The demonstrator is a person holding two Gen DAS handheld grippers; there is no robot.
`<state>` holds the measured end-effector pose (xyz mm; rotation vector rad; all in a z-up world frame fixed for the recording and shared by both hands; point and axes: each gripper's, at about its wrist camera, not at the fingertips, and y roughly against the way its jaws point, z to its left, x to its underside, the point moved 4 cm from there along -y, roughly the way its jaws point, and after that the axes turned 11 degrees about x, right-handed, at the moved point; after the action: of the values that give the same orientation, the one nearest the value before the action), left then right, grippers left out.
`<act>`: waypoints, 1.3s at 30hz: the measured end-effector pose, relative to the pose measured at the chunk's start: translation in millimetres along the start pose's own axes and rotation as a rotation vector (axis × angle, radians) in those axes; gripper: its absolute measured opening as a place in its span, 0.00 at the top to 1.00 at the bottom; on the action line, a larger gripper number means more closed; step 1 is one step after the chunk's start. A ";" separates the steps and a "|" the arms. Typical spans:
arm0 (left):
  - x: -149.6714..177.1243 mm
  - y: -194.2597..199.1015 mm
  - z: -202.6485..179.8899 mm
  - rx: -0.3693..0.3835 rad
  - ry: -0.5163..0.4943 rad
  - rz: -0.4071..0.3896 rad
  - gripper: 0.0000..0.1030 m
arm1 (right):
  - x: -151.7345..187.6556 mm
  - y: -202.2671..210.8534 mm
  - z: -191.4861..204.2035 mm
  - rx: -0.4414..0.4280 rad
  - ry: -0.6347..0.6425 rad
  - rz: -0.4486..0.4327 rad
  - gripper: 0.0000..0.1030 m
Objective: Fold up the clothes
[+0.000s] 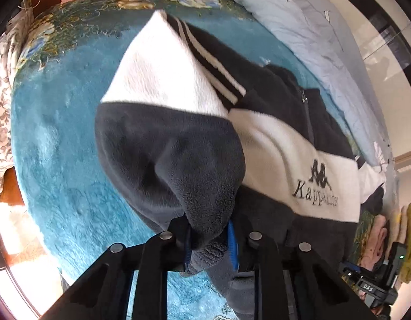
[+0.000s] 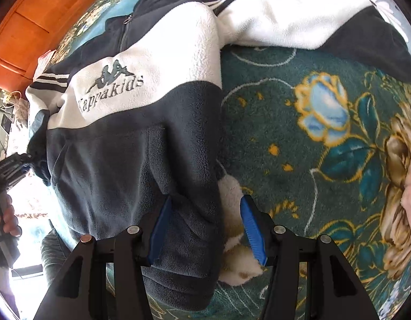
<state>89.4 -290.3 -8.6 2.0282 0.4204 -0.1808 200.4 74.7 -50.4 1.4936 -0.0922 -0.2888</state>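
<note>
Lying across a bed covered by a blue floral blanket (image 1: 58, 138), a dark grey and white fleece pullover (image 2: 130, 144) sits chest-up, its embroidered logo readable, spread flat so it can be folded. On the left, the left gripper (image 1: 209, 240) has its jaws closed on a bunched dark cuff of the left sleeve (image 1: 173, 144), which is lifted and draped towards the body of the garment (a likely first fold, bringing the sleeve inward). On the right, the right gripper (image 2: 205, 229) straddles the lower hem corner, where dark fleece and pale lining meet; its blue pads stand apart with cloth between them, and I judge them not yet pressing. The right sleeve (image 2: 299, 18) stretches out flat across the blanket, apparently awaiting its turn. A pale blue quilt (image 1: 299, 26) lies bunched beyond.
</note>
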 end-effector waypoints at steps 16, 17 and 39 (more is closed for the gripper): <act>-139.0 70.1 129.2 -0.182 0.350 -0.220 0.59 | -12.3 6.9 -26.2 0.015 -0.074 0.000 0.47; -135.0 73.4 131.5 -0.158 0.383 -0.238 0.54 | -12.1 8.3 -26.8 0.012 -0.075 -0.004 0.47; 80.9 -16.9 23.8 0.139 0.355 0.009 0.41 | 31.4 -10.5 5.2 -0.302 -0.088 0.034 0.78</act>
<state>159.5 -286.4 -58.4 2.2040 0.6335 0.1634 228.0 61.4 -64.0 1.1786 -0.1379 -0.3255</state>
